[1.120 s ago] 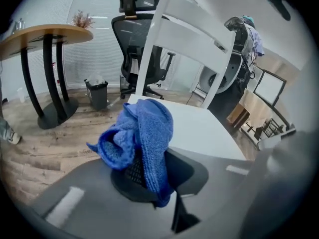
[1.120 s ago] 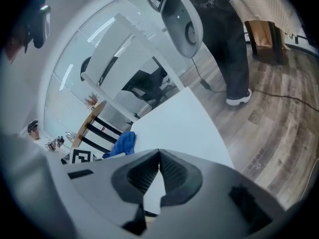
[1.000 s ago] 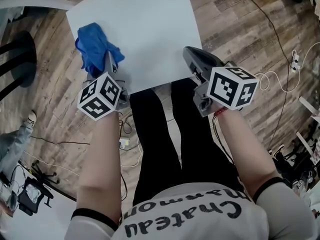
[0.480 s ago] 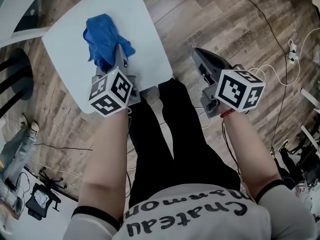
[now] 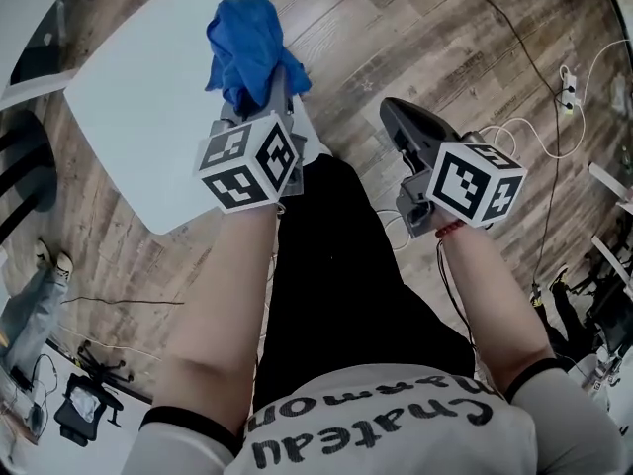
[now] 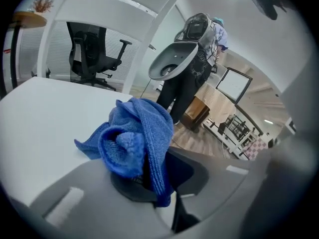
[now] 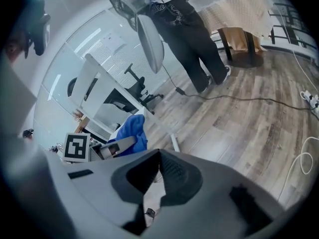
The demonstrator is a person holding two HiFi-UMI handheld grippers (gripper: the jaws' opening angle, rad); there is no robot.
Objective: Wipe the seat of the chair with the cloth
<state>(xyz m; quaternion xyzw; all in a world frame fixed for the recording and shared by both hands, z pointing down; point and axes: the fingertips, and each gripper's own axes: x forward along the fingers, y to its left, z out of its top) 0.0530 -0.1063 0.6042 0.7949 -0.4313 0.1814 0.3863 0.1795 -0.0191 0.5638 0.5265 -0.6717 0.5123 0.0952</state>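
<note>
The head view looks steeply down past the person's forearms onto the white chair seat (image 5: pixel 129 117) and the wooden floor (image 5: pixel 475 67). The left gripper view sits low and very near the blue cloth (image 6: pixel 134 138). It faces roughly level across the seat toward a black office chair (image 6: pixel 94 54) and a standing person (image 6: pixel 192 68). The right gripper view faces out over the floor from beside the seat. It shares that person, the office chair and, at its left, the blue cloth and the left gripper (image 7: pixel 130 141).
</note>
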